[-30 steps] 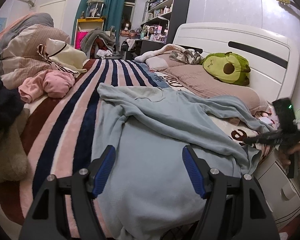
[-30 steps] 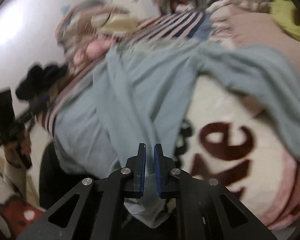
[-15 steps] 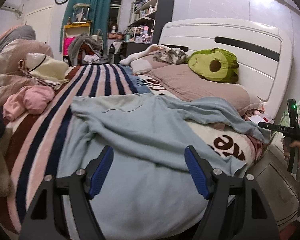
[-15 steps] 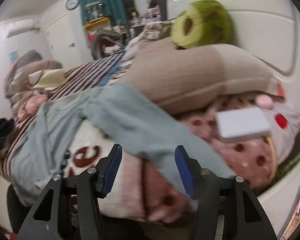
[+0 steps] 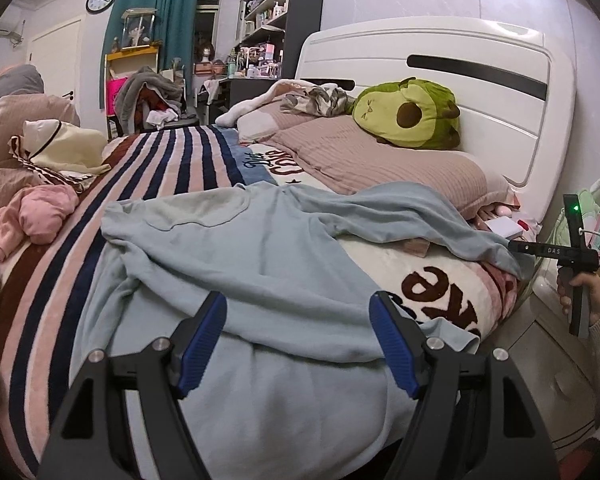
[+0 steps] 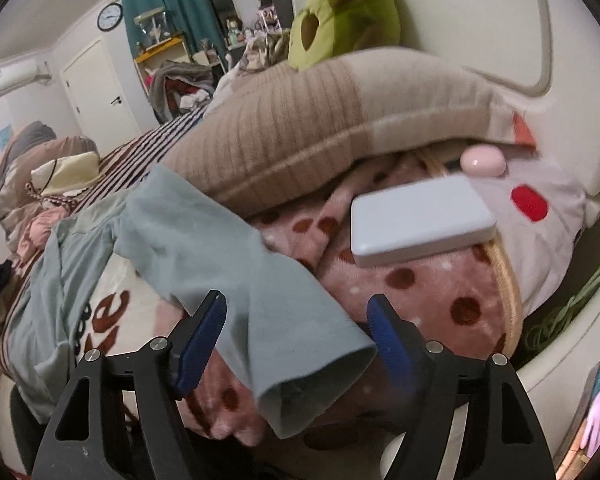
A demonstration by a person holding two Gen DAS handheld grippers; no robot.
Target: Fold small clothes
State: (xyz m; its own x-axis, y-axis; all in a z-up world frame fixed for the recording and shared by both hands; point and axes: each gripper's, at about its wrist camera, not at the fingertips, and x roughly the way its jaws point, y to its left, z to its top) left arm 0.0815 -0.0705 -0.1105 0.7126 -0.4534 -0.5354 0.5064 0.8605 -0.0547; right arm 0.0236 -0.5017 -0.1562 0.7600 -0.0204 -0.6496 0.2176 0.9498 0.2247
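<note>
Light blue long-sleeve top [image 5: 260,280] lies spread face-down-ish across the bed [image 5: 172,168], hem hanging over the near edge, body wrinkled, not yet folded. One sleeve [image 6: 236,264] trails off toward 3 o'clock in the left wrist view, ending by the pillow [image 5: 380,160] and headboard side.

Left claw [image 5: 298,340] wide open, empty, hovering over the lower body of the top near the hem at 6 o'clock; likely parked there to pin or pick the hem once the sleeve is dealt with.

Right claw [image 6: 296,340] also wide open, nothing gripped. The sleeve cuff [image 6: 320,384] sits right between its fingers, so it looks lined up to pinch the cuff and carry the sleeve back across the body, first fold step by my read.

White box [image 6: 420,216] and pink object [image 6: 482,162] sit at 1 o'clock of the cuff, apart from it. Avocado plush [image 5: 408,116] on the pillow, out of the way.
</note>
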